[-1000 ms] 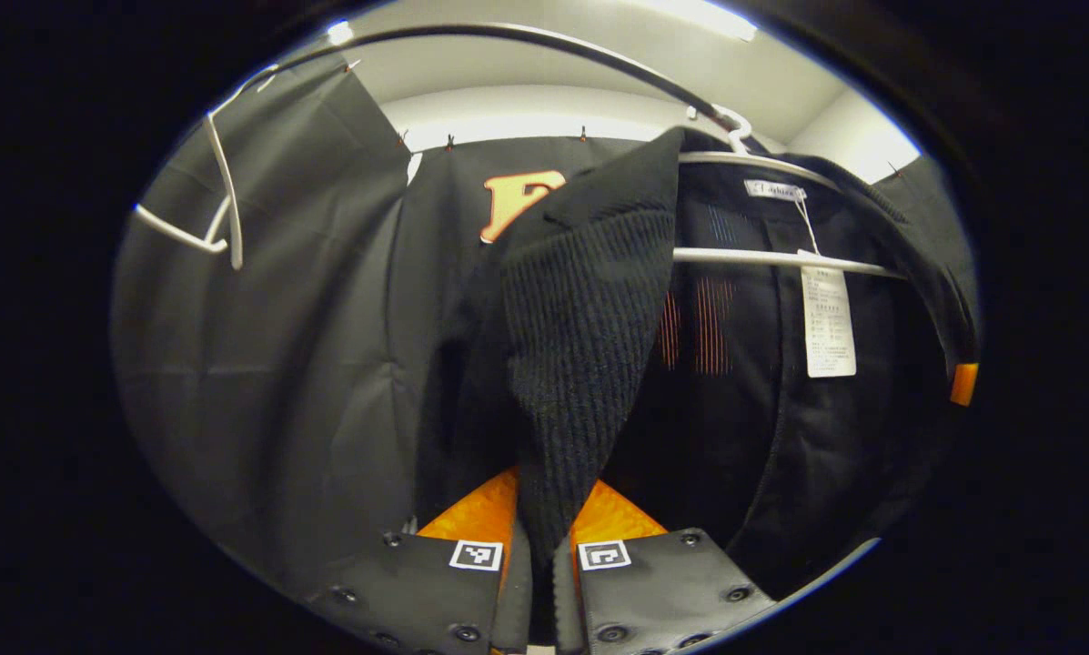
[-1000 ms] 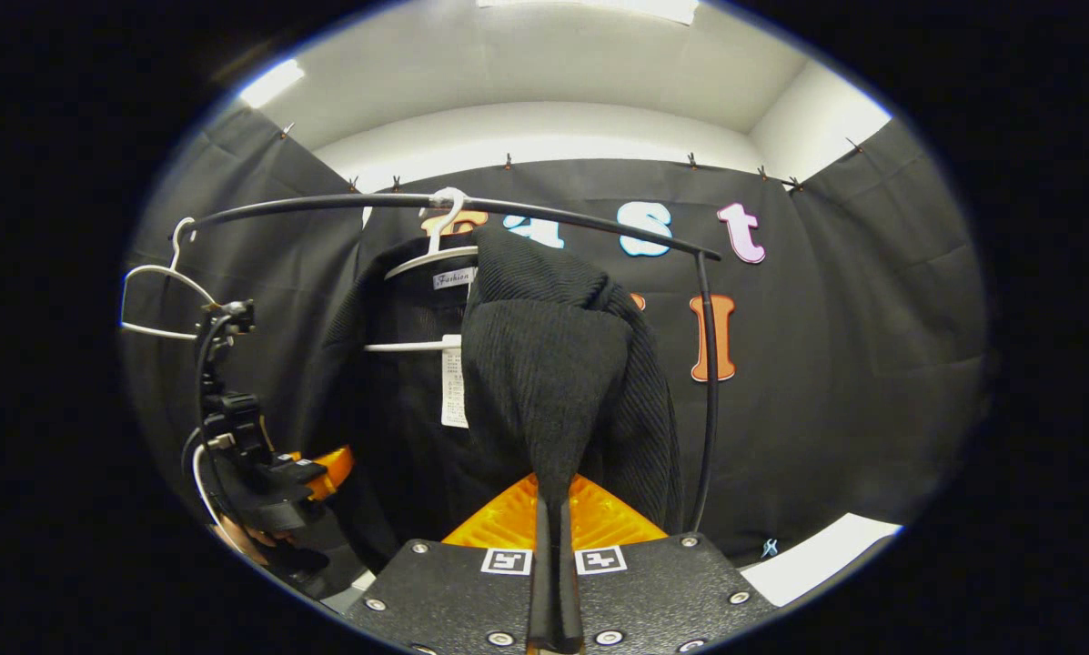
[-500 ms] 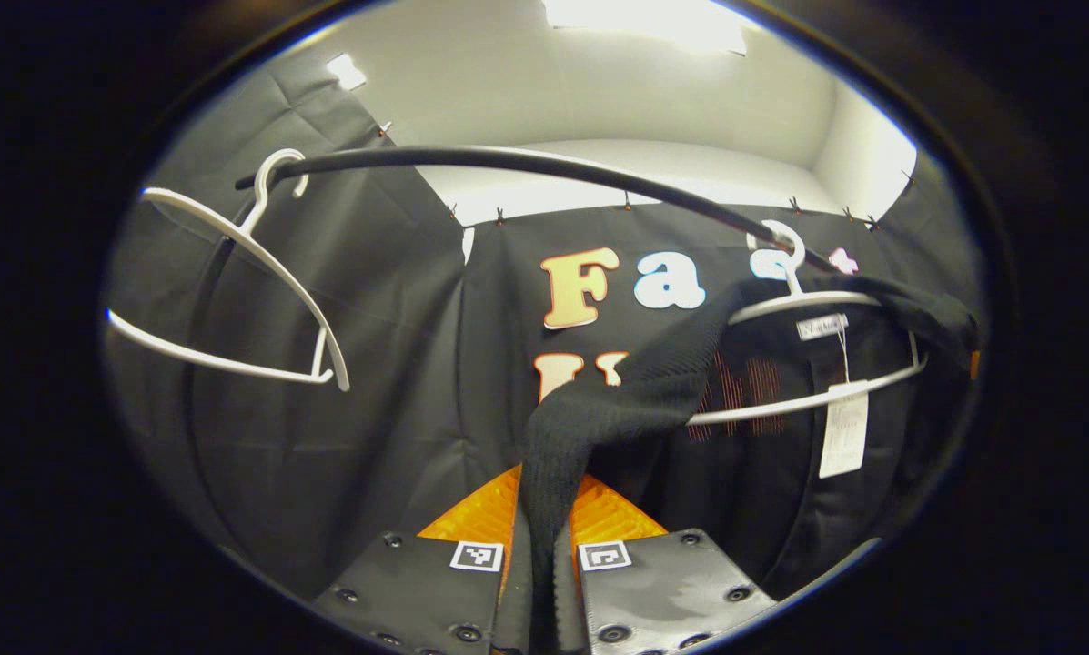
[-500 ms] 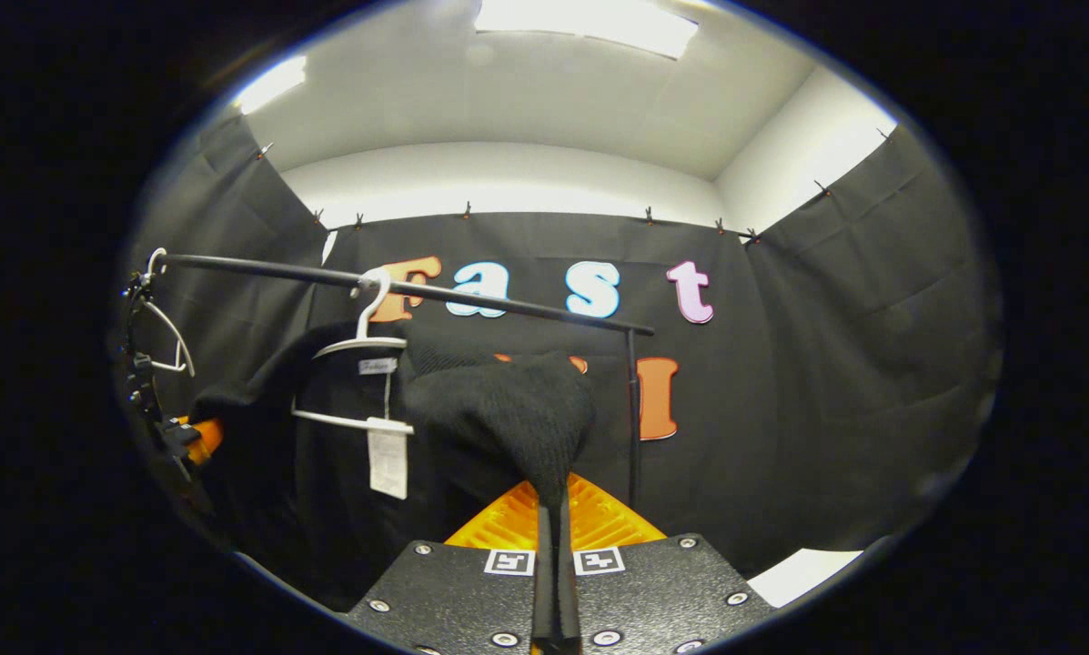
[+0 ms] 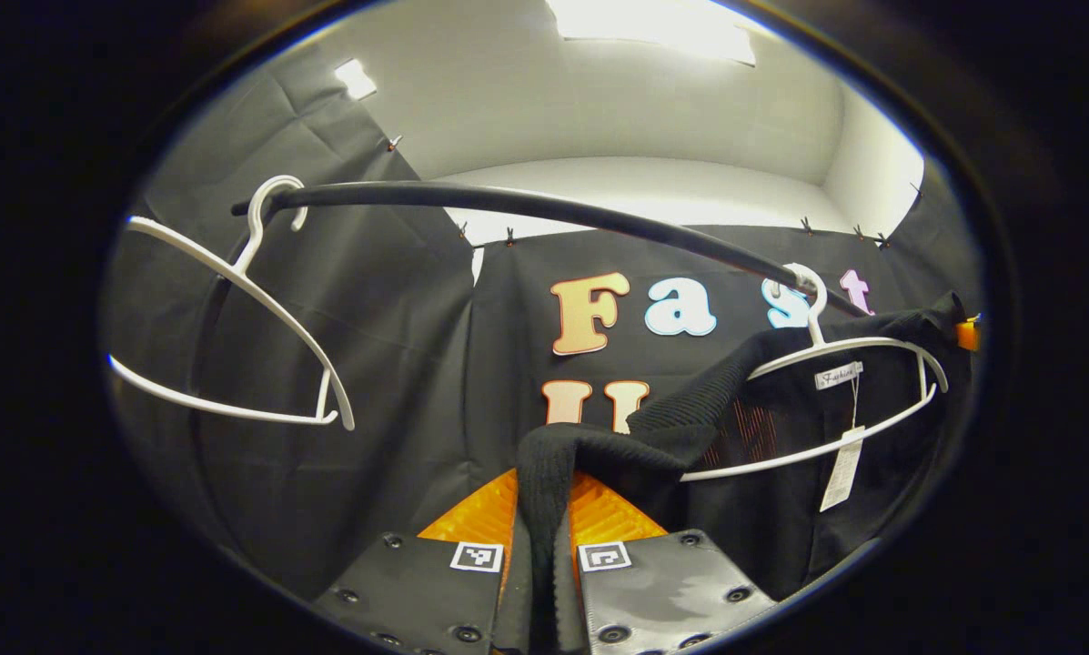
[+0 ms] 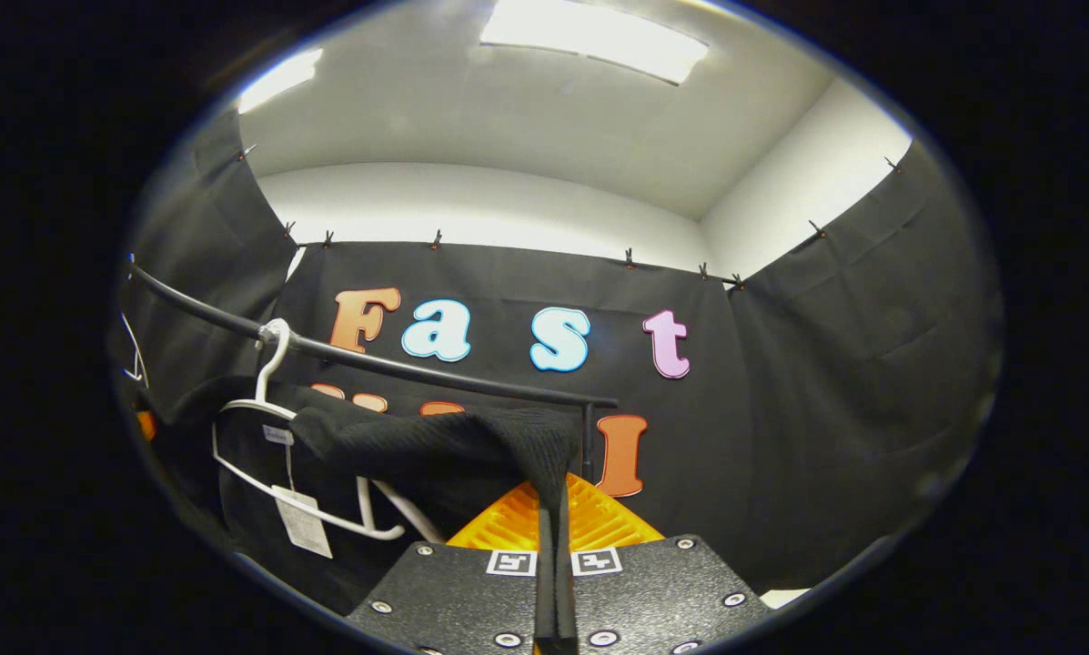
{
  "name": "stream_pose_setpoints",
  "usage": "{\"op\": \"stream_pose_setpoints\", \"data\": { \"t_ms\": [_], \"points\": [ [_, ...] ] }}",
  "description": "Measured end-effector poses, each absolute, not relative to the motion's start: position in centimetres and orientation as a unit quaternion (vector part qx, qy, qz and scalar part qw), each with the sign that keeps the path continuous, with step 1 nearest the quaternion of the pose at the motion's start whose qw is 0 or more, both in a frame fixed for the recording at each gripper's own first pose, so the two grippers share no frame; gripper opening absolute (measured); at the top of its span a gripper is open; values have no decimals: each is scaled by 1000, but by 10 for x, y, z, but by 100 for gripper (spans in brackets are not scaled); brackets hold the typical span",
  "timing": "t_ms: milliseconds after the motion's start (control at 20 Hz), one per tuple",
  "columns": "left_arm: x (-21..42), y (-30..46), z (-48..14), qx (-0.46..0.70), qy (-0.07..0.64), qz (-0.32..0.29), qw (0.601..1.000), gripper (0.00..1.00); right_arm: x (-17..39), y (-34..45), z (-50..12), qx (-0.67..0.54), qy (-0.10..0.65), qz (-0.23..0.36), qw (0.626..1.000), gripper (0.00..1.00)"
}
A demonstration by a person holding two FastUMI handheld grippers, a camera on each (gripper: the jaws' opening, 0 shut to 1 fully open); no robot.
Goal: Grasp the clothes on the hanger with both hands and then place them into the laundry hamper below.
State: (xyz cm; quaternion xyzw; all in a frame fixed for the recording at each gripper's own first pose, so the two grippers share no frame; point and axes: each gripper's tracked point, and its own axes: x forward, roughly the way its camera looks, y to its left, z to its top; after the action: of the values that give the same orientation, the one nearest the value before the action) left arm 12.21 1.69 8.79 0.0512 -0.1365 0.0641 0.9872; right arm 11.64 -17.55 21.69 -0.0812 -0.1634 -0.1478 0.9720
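A black knit garment (image 5: 680,428) hangs from a white hanger (image 5: 858,346) on the black rail (image 5: 526,205), at the right of the left gripper view. My left gripper (image 5: 542,546) is shut on one shoulder of it, the cloth stretched taut toward the hanger. In the right gripper view the same garment (image 6: 435,446) spreads from the hanger (image 6: 267,364) at lower left, and my right gripper (image 6: 553,555) is shut on its other shoulder. A white tag (image 6: 303,523) dangles from the collar. The hanger tilts on the rail.
An empty white hanger (image 5: 235,309) hangs at the rail's left end. The rail's upright post (image 6: 588,441) stands just behind the right gripper. Black cloth walls close the booth on three sides, with a lit white ceiling above.
Both grippers have pulled back from the rail and apart with the garment's shoulders in them. The cloth now stretches off the hanger, which has tilted and looks farther off.
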Motion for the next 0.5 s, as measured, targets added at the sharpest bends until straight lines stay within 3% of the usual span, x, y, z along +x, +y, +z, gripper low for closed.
{"op": "stream_pose_setpoints", "data": {
  "t_ms": [200,500],
  "points": [
    [127,16,95,50,-140,67,987,17,161,-180,187,-86,-129,-129,979,0],
    [137,26,106,46,-154,79,984,17,165,-159,118,-75,-95,-103,987,0]
  ]
}}
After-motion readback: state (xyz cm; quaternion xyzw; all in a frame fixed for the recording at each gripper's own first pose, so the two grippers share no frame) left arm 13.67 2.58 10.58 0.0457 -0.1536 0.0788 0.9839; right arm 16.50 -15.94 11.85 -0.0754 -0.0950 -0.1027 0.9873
